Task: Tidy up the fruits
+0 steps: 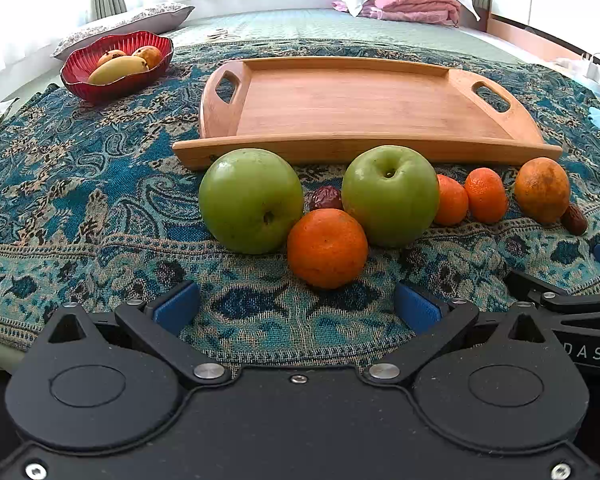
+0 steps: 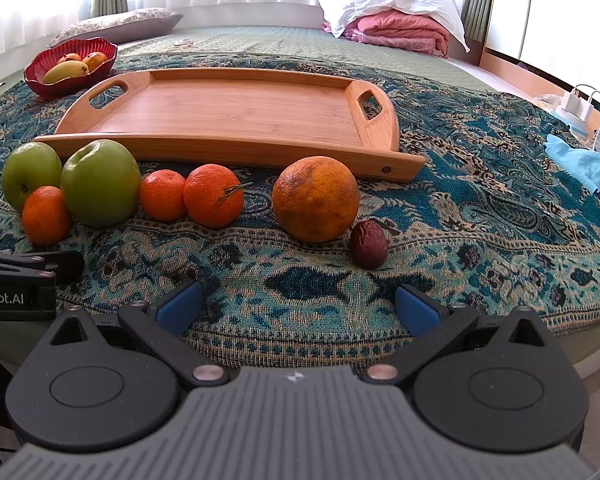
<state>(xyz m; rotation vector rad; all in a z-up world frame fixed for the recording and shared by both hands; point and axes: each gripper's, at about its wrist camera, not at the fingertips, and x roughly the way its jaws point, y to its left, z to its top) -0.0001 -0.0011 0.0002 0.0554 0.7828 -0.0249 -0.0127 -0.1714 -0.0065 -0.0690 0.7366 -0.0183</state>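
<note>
Left gripper [image 1: 296, 308] jaws apart, empty | right gripper [image 2: 298, 306] jaws apart, empty | fruit row on patterned cloth [image 2: 480, 216] before empty wooden tray [image 1: 360, 100] | nearest tangerine [image 1: 327, 247] touches both green apples: likely lift straight up, gentle squeeze.
</note>
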